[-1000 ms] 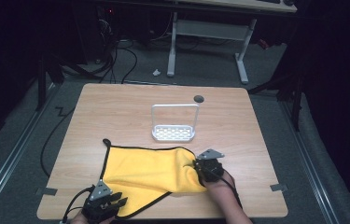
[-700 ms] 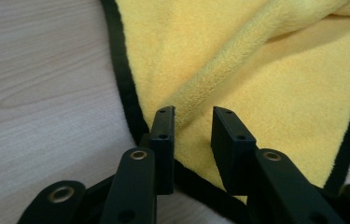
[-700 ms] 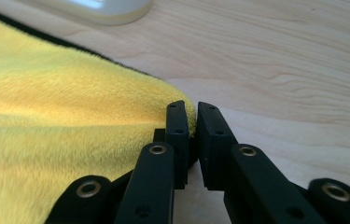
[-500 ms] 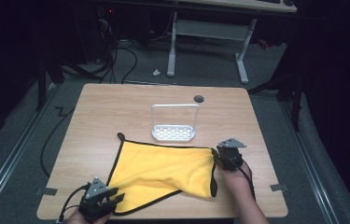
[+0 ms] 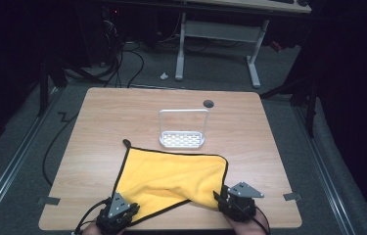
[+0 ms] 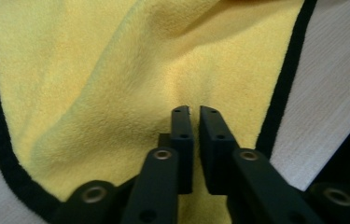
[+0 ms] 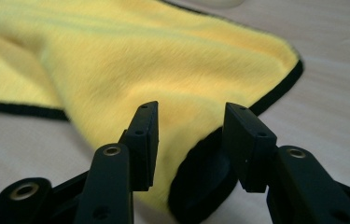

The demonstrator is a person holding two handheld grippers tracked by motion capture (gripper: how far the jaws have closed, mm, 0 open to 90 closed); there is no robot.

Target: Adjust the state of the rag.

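We see the yellow cloth [image 5: 171, 176] spread on the table [image 5: 98, 132] toward its near edge, partly folded over itself; our left gripper [image 6: 194, 116] pinches the cloth's near-left corner, jaws nearly together on the fabric; our right gripper [image 7: 189, 140] stands with jaws parted around the cloth's near-right corner; a white rack [image 5: 182, 139] sits just beyond the cloth's far edge.
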